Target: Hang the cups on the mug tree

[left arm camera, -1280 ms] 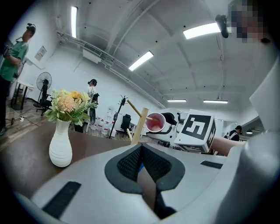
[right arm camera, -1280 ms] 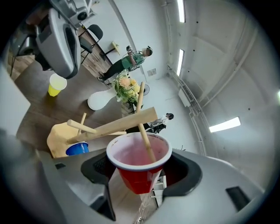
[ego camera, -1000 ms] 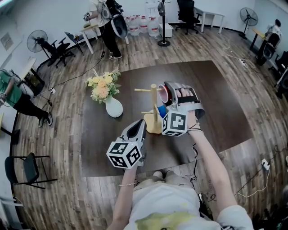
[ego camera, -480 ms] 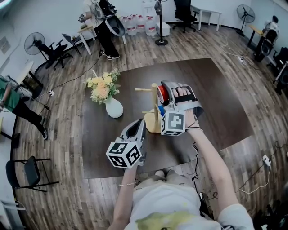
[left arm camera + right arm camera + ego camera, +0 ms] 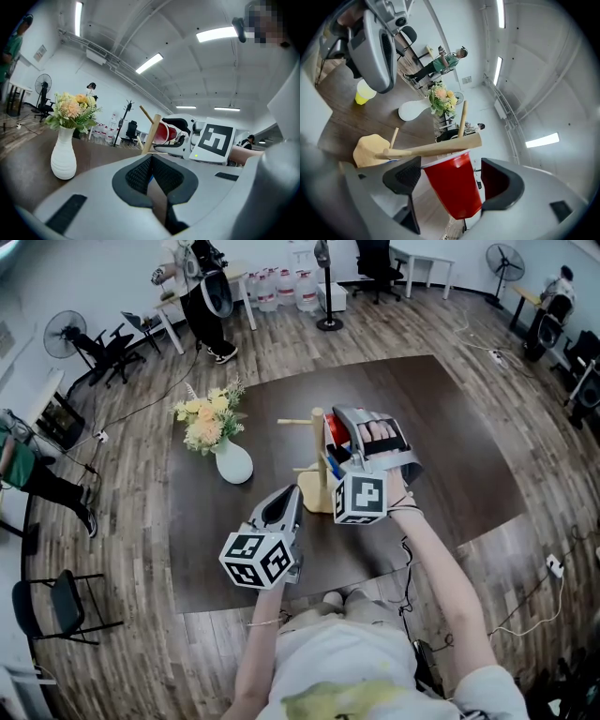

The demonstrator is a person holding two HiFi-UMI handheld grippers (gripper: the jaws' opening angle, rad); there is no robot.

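The red cup (image 5: 337, 435) hangs at 2 o'clock of the tree (image 5: 321, 465), near the middle of the table (image 5: 450, 446). In the right gripper view its rim lies against the trunk (image 5: 436, 147), so it seems to be slid mouth-first over a peg that it hides. The right gripper (image 5: 450, 168) has just been opening its jaws. They stand wide on either side of the cup with neither pad pressing its wall, so the cup is released and rests on the tree alone. The left gripper (image 5: 151, 159), at 7 o'clock of the tree, is clenched on nothing. A yellow cup (image 5: 363, 93) stands on the table near it, and a vase (image 5: 232, 463) of flowers stands at 10 o'clock. I judge these to be thin plastic party cups: very light, smooth, handleless, with walls that buckle under a hard squeeze. The best hold is across the side wall about halfway up, pressed just enough to stop slipping, with the mouth left free for the peg. A cup this light could ride off with a pad that brushes it, so any retreat should go straight back.
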